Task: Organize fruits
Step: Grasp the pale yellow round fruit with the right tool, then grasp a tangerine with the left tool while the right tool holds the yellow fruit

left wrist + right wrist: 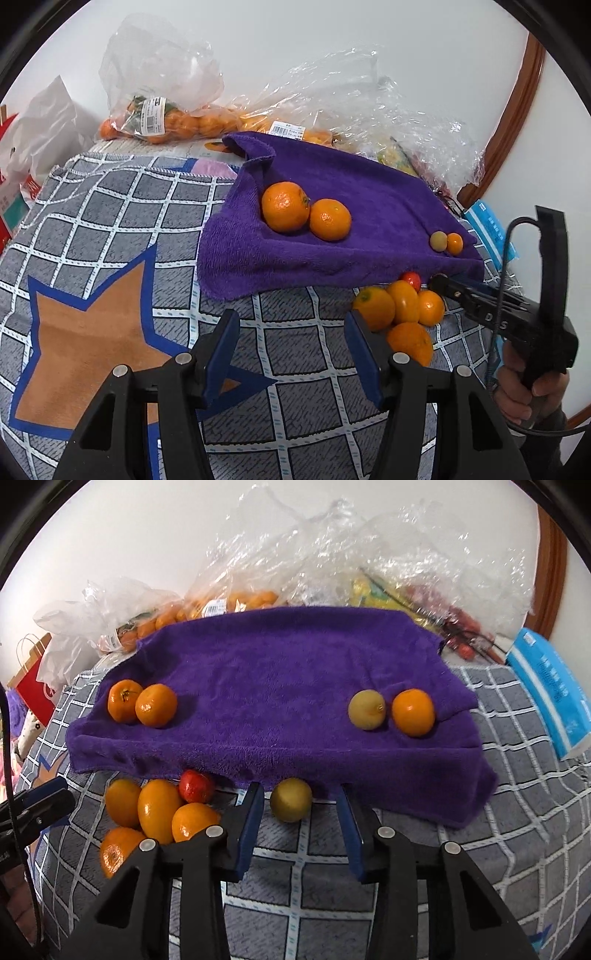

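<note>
While the right gripper (pixel 300 808) stands open around the yellow-green fruit (pixel 290 799) at lower centre, centre it before squeezing.

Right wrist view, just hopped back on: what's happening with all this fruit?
A person holding a gripper in each hand is sorting fruit onto a purple towel. Two oranges sit at its left end, a yellow-green fruit and a small orange at its right. The right gripper is open around a loose yellow-green fruit at the towel's front edge, pads not touching it. The left gripper is open and holds nothing. A pile of orange fruit and one red fruit lie off the towel.
</note>
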Demonstrator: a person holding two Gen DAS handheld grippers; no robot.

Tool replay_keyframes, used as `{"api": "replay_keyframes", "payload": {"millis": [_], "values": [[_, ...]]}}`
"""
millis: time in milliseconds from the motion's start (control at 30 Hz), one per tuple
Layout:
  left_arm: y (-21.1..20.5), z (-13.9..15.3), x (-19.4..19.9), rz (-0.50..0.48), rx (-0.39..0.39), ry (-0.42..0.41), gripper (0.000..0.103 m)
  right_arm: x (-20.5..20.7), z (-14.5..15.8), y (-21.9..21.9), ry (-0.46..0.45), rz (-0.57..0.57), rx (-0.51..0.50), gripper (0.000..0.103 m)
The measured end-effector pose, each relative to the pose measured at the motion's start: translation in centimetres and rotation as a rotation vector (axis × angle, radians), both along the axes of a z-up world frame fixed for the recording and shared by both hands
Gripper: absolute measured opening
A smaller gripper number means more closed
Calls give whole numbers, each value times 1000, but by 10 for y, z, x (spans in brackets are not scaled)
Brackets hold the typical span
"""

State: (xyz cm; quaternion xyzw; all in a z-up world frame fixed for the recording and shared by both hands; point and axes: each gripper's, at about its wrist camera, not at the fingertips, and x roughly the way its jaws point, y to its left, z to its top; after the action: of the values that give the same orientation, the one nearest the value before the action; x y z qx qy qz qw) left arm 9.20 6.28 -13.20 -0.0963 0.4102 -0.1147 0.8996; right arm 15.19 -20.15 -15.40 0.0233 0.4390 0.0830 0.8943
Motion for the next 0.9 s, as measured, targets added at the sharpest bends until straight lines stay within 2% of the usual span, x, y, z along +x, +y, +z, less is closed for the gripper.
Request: {"api": "replay_keyframes", "payload": {"millis": [100, 167, 500, 633, 800, 900], "values": [[0, -4, 2, -22, -37, 28, 57, 3, -6, 3, 2, -2, -22, 34], [-1, -5, 2, -15, -19, 29, 57, 1, -5, 4, -8, 19, -6, 24], [-12, -2, -3, -20, 46, -4, 57, -26, 18, -5, -113, 11, 23, 24], [-24, 9, -8, -56, 31, -4, 55, -43, 26, -13, -156, 12, 23, 24], [-45, 17, -8, -86, 65, 0, 55, -52, 21, -32, -152, -12, 38, 25], [-50, 17, -4, -87, 37, 21, 55, -57, 18, -43, -149, -24, 67, 25]]}}
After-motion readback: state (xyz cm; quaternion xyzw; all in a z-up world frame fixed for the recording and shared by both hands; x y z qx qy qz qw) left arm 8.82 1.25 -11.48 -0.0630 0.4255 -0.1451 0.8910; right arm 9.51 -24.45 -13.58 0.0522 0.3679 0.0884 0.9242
